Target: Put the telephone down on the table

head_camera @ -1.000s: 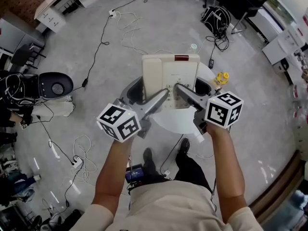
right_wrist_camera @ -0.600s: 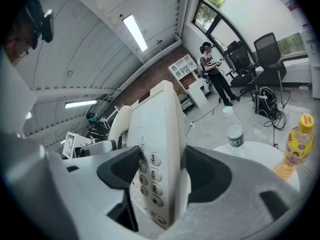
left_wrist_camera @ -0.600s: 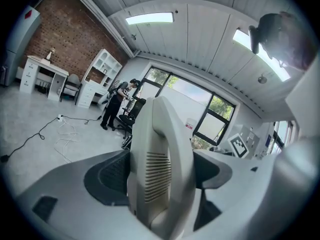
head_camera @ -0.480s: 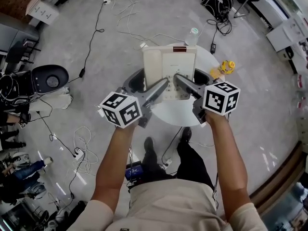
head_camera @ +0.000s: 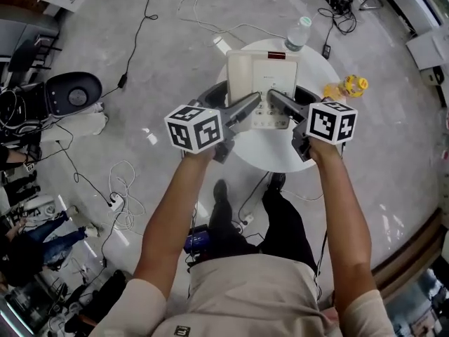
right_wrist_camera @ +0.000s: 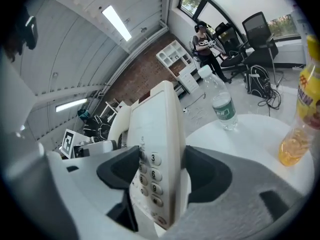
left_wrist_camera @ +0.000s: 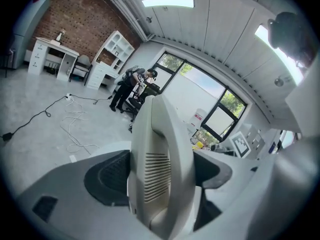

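A: Right, nearest first. The grippers?
B: 2 grippers, 1 per hand. The left gripper (head_camera: 247, 111) has its jaws clamped on the telephone (head_camera: 261, 83), on the handset side. Its own view shows slotted cream casing filling the gap between the dark pads (left_wrist_camera: 107, 176). The right gripper (head_camera: 279, 102) is pinched on the keypad side, with keys 3, 6 and 9 readable between its jaws.
A: And where is the telephone?
B: Over the round white table (head_camera: 277, 166), carried by its near edge between both grippers. Contact with the tabletop: cannot tell.
A: Beyond it?
B: 1 clear water bottle (head_camera: 297, 32) with a green label, upright at the far rim, just past the telephone. 1 yellow bottle (head_camera: 349, 86) at the table's right rim, apart from the telephone. Farther off, loose cables (head_camera: 189, 5) on the grey floor (head_camera: 140, 41).
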Available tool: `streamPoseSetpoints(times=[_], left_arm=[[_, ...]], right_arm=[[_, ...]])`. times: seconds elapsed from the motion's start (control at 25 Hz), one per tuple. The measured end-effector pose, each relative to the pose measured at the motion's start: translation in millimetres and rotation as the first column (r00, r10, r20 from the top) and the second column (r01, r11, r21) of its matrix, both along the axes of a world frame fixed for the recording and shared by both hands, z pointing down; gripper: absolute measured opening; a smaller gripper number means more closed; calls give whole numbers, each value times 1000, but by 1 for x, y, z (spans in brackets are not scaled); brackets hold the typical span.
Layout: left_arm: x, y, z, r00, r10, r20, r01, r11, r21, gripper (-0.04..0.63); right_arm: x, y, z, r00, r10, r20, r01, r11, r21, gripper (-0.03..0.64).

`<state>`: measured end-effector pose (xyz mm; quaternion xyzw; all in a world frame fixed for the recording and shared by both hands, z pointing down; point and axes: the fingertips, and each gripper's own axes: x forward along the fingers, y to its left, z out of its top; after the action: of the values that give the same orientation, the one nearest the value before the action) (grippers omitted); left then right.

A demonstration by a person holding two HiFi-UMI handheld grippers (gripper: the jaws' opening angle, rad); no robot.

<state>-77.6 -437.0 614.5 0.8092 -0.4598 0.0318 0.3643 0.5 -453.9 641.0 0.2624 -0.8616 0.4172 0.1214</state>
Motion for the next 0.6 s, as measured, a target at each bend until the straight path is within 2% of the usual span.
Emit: streamPoseSetpoints(times=[0.24, 0.48, 0.6], left_arm=[[-3, -2, 52, 999, -38, 8, 39, 994, -101, 374], [16, -5, 100, 999, -17, -42, 9, 982, -189, 374], [17, -5, 121, 999, -23, -42, 13, 974, -225, 374]], right_arm=[[-3, 1, 51, 1000, -9, -17, 7, 996, -88, 275], [11, -4, 90, 998, 5, -70, -14, 990, -140, 275], [10, -5, 109, 996, 0, -89, -14, 988, -155, 275]])
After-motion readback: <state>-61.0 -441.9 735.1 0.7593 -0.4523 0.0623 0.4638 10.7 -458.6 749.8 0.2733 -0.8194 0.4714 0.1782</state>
